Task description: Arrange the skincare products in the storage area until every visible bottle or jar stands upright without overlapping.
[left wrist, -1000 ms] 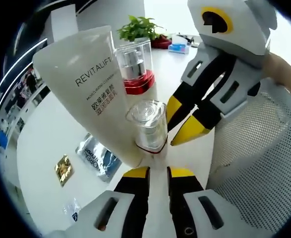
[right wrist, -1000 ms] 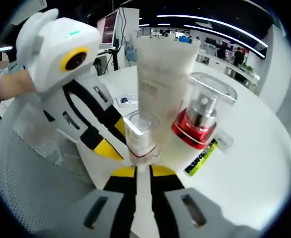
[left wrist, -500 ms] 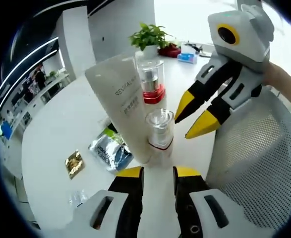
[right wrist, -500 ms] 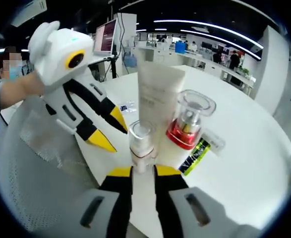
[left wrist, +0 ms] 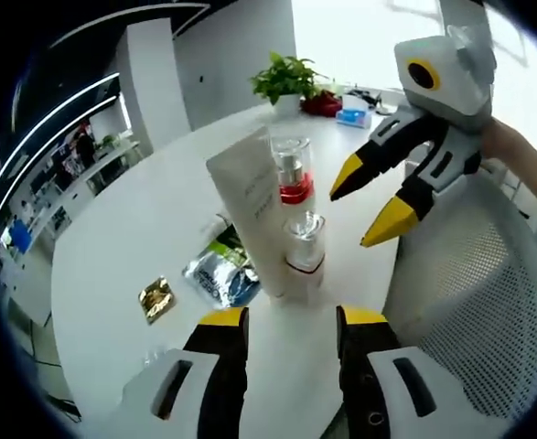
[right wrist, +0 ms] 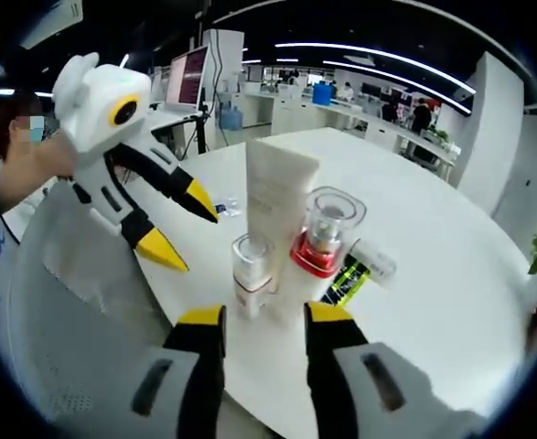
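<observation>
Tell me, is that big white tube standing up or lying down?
Standing: the white tube rises on end from the table, beside two upright bottles.

Left gripper [left wrist: 291,318]: jaws parted, nothing between, yellow tips forward. Right gripper [right wrist: 258,315]: jaws parted, nothing held. Each held aloft by person's hand [left wrist: 517,155], tips angled downward.

both views face the standing bottles [left wrist: 291,240] [right wrist: 286,224] from opposite sides, close.

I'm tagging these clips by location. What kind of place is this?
Probably an open-plan office or lab. The round white table stands among rows of desks under long ceiling light strips, with a monitor on a stand behind it.
</observation>
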